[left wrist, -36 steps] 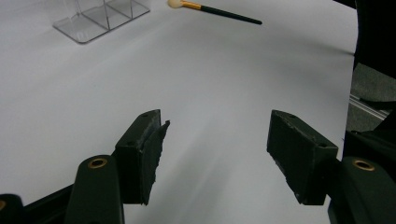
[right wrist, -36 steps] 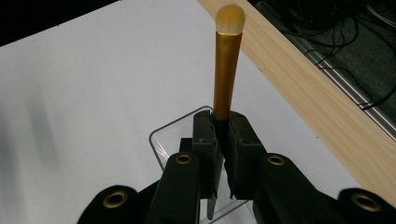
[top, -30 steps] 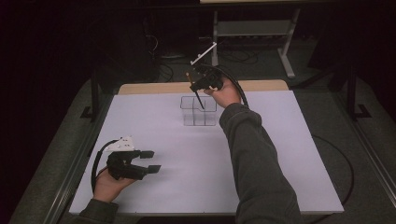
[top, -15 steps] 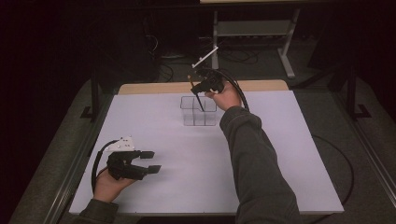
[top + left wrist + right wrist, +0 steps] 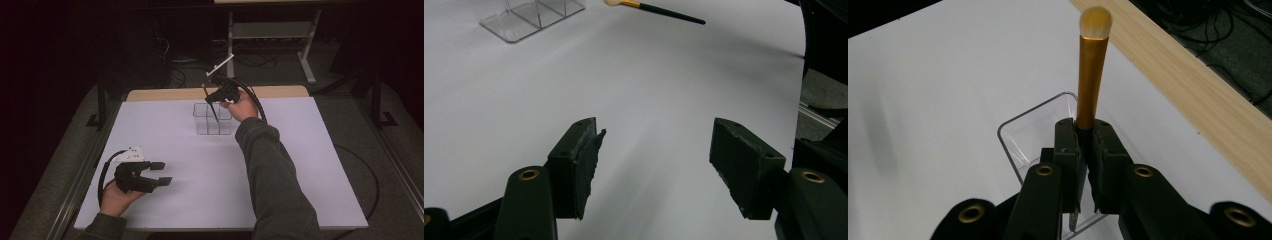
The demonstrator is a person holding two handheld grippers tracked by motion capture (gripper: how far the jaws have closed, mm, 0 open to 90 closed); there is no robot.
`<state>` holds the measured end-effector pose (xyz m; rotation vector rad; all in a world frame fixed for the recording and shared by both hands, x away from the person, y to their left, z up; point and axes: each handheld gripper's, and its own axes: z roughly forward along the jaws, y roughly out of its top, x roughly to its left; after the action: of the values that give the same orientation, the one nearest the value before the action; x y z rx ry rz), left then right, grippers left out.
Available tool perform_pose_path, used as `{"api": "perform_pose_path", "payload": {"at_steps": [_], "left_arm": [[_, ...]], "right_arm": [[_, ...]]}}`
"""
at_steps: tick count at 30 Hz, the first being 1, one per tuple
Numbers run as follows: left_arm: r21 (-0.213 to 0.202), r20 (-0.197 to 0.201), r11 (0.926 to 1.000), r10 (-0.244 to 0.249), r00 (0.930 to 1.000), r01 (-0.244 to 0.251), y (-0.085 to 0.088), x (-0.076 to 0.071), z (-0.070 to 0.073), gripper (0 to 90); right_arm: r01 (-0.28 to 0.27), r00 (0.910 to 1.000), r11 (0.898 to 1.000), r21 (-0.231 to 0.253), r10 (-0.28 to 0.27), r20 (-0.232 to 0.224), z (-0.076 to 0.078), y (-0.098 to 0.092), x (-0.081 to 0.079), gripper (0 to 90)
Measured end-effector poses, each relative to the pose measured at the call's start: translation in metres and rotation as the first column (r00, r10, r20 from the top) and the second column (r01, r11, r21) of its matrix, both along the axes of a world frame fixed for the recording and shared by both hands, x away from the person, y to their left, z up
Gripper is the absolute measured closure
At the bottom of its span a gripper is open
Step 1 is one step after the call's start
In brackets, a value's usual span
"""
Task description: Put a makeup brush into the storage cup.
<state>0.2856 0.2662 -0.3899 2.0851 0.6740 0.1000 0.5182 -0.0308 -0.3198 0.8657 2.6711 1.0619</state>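
Right tongs [image 5: 1087, 145] pinching brush [image 5: 1091, 75] above clear organizer [image 5: 213, 120] near far edge, left tongs [image 5: 654, 165] spread over bare white surface [image 5: 200, 165], near left

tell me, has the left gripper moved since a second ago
No. The left gripper sits at the same spot near the white table's front left corner, fingers open.

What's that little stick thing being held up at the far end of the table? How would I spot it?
Look to the far side of the white table, where a clear divided box stands. Just above it the right gripper clamps a makeup brush: gold ferrule, pale bristle tip, dark handle pointing down into the box.
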Motion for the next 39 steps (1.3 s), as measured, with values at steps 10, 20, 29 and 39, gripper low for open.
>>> {"api": "perform_pose_path", "payload": {"at_steps": [10,20,29,39], "left_arm": [[-0.002,-0.005,1.0,0.002,1.0,-0.002,0.0,0.0,0.0,35.2],[-0.014,-0.01,0.9999,0.007,0.9999,-0.007,0.001,0.0,0.0,35.2],[-0.002,-0.01,1.0,-0.002,0.9999,0.002,0.0,0.0,-0.001,35.4],[0.011,-0.01,0.9999,-0.004,0.9999,0.004,-0.001,0.001,-0.002,35.4]], "right_arm": [[-0.001,1.0,1.0,-0.007,0.001,0.002,-0.005,0.0,0.0,82.3],[0.008,0.9999,1.0,-0.003,-0.008,-0.005,-0.013,-0.003,-0.001,82.2],[0.029,0.9992,0.999,-0.019,-0.029,-0.028,-0.022,-0.004,-0.001,73.9],[0.056,0.9971,0.998,0.018,-0.055,-0.052,-0.025,-0.016,-0.008,70.0]]}}
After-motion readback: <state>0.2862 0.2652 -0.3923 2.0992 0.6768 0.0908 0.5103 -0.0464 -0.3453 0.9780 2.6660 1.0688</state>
